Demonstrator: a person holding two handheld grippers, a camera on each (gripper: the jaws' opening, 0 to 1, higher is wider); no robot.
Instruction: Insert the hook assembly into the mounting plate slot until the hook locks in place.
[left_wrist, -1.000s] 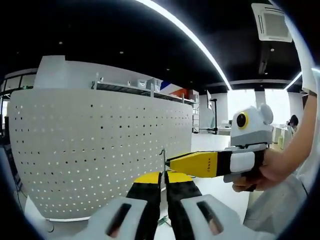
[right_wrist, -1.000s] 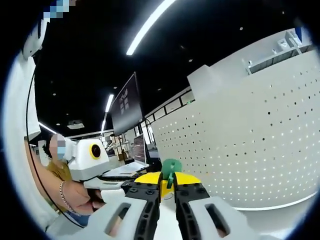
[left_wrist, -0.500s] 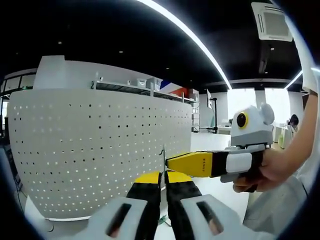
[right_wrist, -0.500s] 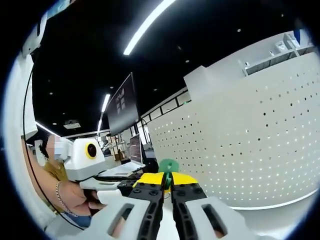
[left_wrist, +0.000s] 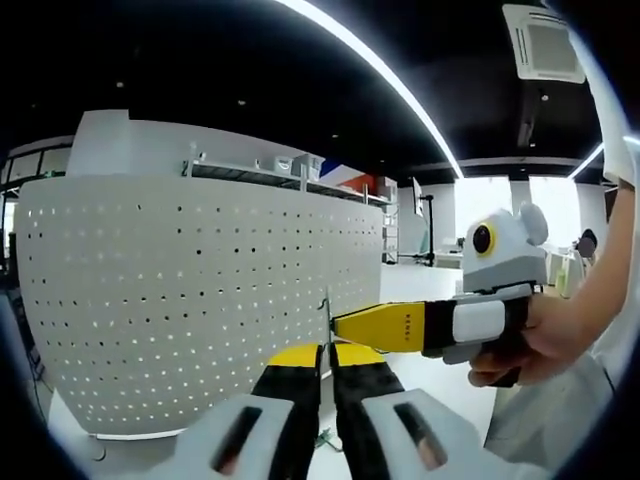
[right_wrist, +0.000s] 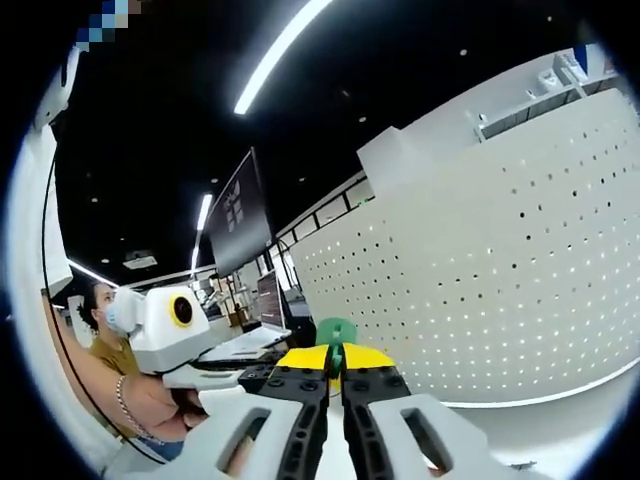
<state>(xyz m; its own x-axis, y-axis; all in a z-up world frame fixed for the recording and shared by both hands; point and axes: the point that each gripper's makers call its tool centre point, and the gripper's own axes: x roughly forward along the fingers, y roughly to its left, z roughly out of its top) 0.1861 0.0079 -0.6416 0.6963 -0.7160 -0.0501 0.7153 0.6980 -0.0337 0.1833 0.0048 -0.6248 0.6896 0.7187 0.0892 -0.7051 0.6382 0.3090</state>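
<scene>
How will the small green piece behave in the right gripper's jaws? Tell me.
The green piece looks like moulded plastic, so probably stiff and light. Only a narrow edge sits between the nearly closed jaws of the right gripper, so it may twist or slip when pushed against the white perforated panel.

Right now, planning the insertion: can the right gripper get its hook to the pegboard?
Probably yes: the right gripper holds the thin hook just before the white pegboard, nothing between them.

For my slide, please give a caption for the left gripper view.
Both grippers, left and right, meet at a thin metal hook before a white perforated panel.
</scene>
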